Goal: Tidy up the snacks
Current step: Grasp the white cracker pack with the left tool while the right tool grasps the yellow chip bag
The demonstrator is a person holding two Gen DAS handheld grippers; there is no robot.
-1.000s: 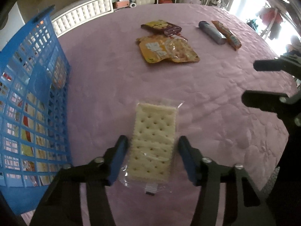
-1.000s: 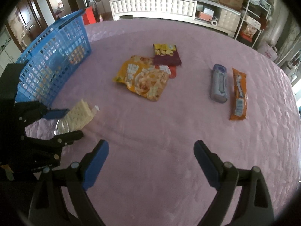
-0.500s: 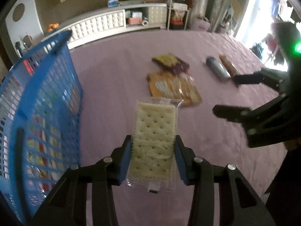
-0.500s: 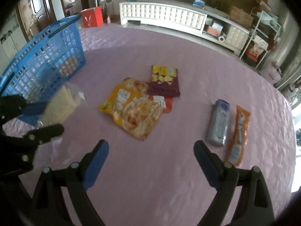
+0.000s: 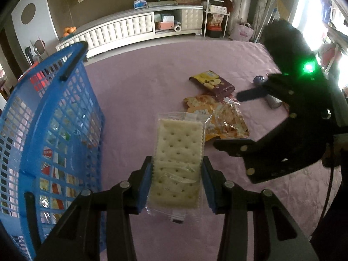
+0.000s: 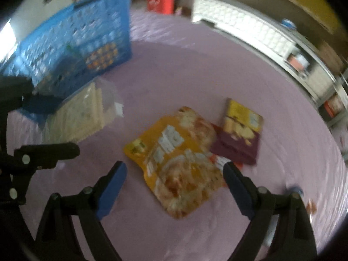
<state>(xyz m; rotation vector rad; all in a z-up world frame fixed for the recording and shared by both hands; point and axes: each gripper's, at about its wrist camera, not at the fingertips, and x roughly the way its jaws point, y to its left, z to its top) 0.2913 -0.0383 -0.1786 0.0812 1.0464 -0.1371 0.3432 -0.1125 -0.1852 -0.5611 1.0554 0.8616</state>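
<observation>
Right wrist view blurred; right gripper [image 6: 175, 177] jaws apart; left gripper [image 5: 177, 179] clamps cracker pack [image 5: 178, 158].

Daylight glares white from windows at the far right of the sharp left wrist view; the right wrist view is motion-blurred throughout; both bend and darken at the edges

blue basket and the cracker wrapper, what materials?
Blue lattice basket: looks like moulded rigid plastic, slightly glossy, with a uniform grid of holes. Clear wrapper on the cracker pack: thin transparent film, probably plastic; it is crinkled, shiny, and the crackers show through.
</observation>
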